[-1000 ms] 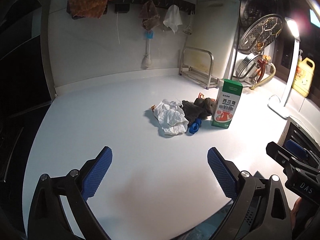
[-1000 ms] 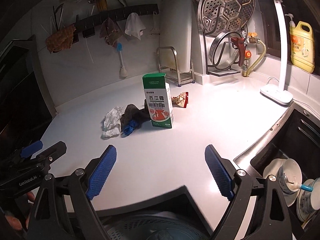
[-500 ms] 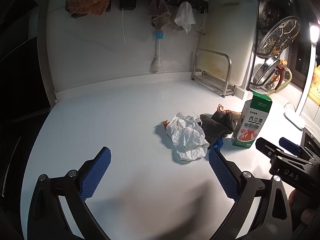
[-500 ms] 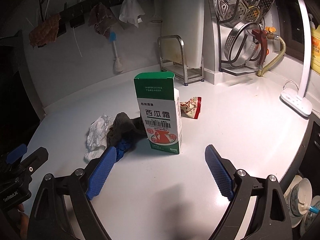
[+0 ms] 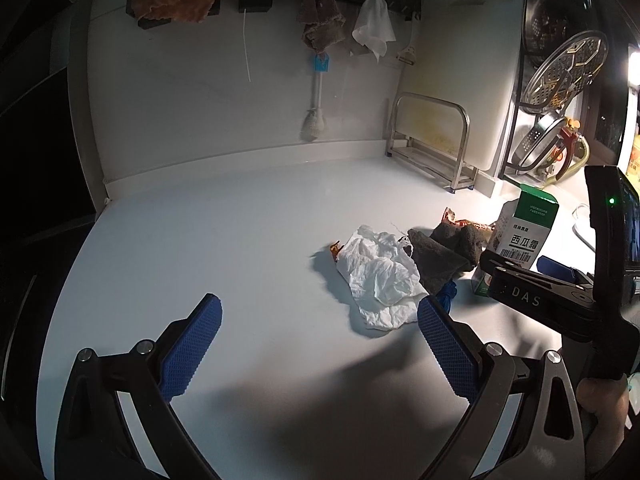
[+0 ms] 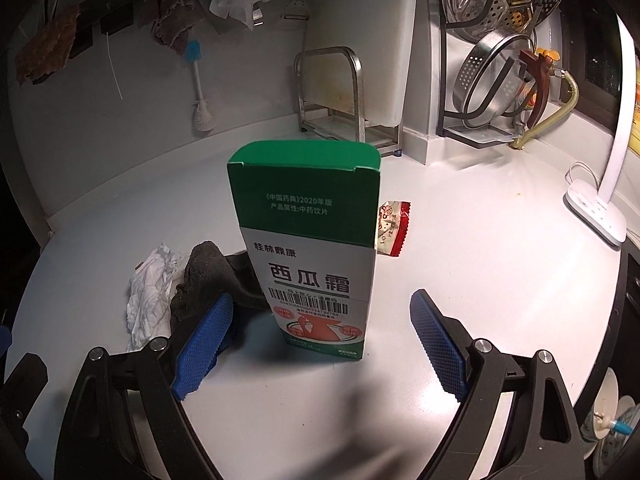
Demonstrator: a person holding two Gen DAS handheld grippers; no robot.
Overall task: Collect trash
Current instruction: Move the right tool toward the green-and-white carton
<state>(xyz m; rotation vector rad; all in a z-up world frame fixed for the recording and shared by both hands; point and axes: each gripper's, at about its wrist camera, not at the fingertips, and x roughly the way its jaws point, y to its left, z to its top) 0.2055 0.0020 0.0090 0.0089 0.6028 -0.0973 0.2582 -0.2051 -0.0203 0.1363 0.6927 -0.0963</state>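
Observation:
A green and white carton (image 6: 312, 256) stands upright on the white counter (image 6: 480, 264); it also shows in the left wrist view (image 5: 520, 236). My right gripper (image 6: 320, 312) is open, its blue pads on either side of the carton's base, close but apart from it. A crumpled white tissue (image 5: 380, 276) lies beside a dark rag (image 5: 436, 256) and a small blue scrap (image 5: 448, 290). A red snack wrapper (image 6: 394, 228) lies behind the carton. My left gripper (image 5: 318, 316) is open and empty, its right pad near the tissue.
A steel rack (image 6: 332, 96) and a white cutting board (image 6: 372, 40) stand at the back wall. A pot-lid stand (image 6: 492, 80) and a white desk lamp (image 6: 600, 208) are at right. Cloths and a brush (image 5: 316, 92) hang on the wall. Dishes sit in a sink (image 6: 612, 420) at lower right.
Both grippers have moved forward toward the trash pile. The carton now stands between my right gripper's open pads, and the tissue is nearer my left gripper's right pad.

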